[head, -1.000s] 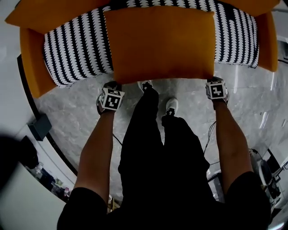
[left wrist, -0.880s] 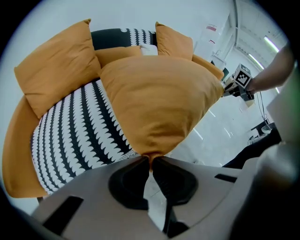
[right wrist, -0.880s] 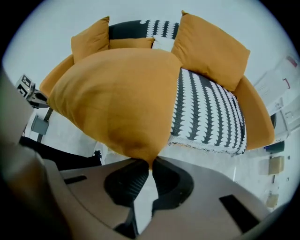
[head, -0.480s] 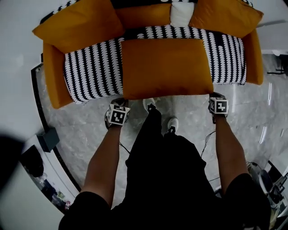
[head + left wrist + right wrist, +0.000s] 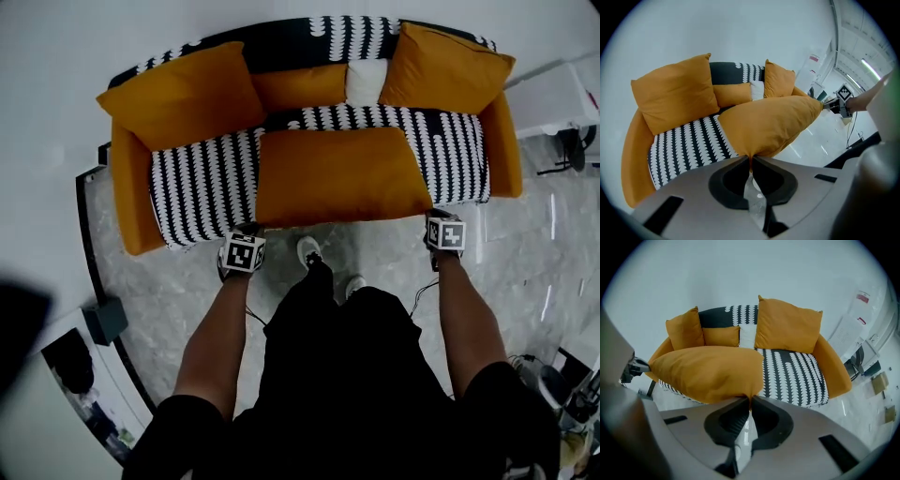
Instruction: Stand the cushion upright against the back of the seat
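Note:
A large orange cushion [image 5: 337, 176] hangs flat over the front of the sofa's black-and-white seat [image 5: 202, 183]. My left gripper [image 5: 250, 230] is shut on its near left corner and my right gripper [image 5: 430, 217] on its near right corner. In the left gripper view the cushion [image 5: 771, 123] bulges out from the pinched jaws of the left gripper [image 5: 750, 158]. In the right gripper view the cushion [image 5: 708, 369] stretches left from the closed right gripper [image 5: 750, 399]. The sofa back [image 5: 281, 42] lies beyond it.
Two big orange cushions [image 5: 183, 94] [image 5: 445, 67] lean in the sofa's corners, with a small orange cushion [image 5: 300, 86] and a white one [image 5: 367, 82] between them. My legs and shoes [image 5: 309, 251] stand on the marble floor. A dark box [image 5: 105, 321] sits at left, white furniture [image 5: 558, 94] at right.
Both grippers have risen with the cushion in their hold. The sofa looks smaller and farther off, and its back and corner cushions have come fully into view.

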`<state>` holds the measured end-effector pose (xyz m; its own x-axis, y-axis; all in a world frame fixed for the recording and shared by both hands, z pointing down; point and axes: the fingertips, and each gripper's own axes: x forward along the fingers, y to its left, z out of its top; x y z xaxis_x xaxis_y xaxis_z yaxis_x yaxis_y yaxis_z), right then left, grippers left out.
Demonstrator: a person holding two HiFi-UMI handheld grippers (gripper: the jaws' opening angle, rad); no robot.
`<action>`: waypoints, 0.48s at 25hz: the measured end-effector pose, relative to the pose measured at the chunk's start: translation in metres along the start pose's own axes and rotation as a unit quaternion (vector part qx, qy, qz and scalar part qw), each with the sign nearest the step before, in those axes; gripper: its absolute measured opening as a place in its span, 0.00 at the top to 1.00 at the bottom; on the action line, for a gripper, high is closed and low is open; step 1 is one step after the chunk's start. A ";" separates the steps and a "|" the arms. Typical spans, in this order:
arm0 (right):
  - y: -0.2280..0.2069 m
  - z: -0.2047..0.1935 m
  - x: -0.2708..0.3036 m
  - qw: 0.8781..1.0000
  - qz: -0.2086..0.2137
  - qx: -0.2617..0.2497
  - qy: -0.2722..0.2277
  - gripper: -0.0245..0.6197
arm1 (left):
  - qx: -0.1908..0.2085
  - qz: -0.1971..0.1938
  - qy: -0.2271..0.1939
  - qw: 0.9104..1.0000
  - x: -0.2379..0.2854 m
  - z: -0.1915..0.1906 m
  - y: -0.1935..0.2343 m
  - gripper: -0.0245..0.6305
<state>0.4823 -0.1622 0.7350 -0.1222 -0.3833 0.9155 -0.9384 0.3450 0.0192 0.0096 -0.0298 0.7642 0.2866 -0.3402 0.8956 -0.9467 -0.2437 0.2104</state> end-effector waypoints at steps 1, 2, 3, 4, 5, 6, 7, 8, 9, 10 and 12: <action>0.002 0.001 -0.004 1.000 0.002 0.008 -0.002 0.89 | 0.007 -0.002 0.001 1.000 -0.006 0.004 0.001 0.91; 0.003 0.002 -0.008 1.000 0.003 0.017 -0.005 0.89 | 0.011 -0.004 0.000 1.000 -0.011 0.007 0.002 0.91; 0.004 0.003 -0.012 1.000 0.005 0.026 -0.008 0.89 | 0.012 -0.007 -0.003 1.000 -0.014 0.009 0.004 0.91; 0.004 0.005 -0.016 0.999 0.005 0.031 -0.011 0.89 | 0.010 -0.009 -0.007 1.000 -0.016 0.010 0.006 0.91; 0.004 0.009 -0.019 0.999 0.005 0.034 -0.014 0.89 | 0.008 -0.010 -0.013 1.000 -0.019 0.013 0.007 0.91; 0.005 0.013 -0.022 0.999 0.005 0.034 -0.017 0.89 | 0.003 -0.009 -0.018 1.000 -0.023 0.016 0.009 0.91; 0.006 0.018 -0.025 0.999 0.006 0.033 -0.021 0.89 | -0.006 -0.006 -0.024 1.000 -0.027 0.019 0.011 0.91; 0.007 0.023 -0.028 0.999 0.008 0.033 -0.026 0.89 | -0.017 -0.004 -0.030 0.999 -0.031 0.022 0.013 0.91; 0.008 0.029 -0.030 0.999 0.010 0.033 -0.031 0.89 | -0.030 -0.001 -0.038 0.999 -0.034 0.028 0.015 0.91; 0.007 0.036 -0.033 0.999 0.010 0.034 -0.037 0.89 | -0.040 0.001 -0.045 0.998 -0.036 0.034 0.017 0.91; 0.004 0.051 -0.036 0.998 0.012 0.037 -0.048 0.89 | -0.050 0.004 -0.058 0.997 -0.040 0.049 0.019 0.91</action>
<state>0.4666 -0.1906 0.6822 -0.1714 -0.4572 0.8727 -0.9556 0.2927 -0.0344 -0.0133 -0.0649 0.7133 0.2886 -0.4467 0.8468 -0.9573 -0.1513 0.2465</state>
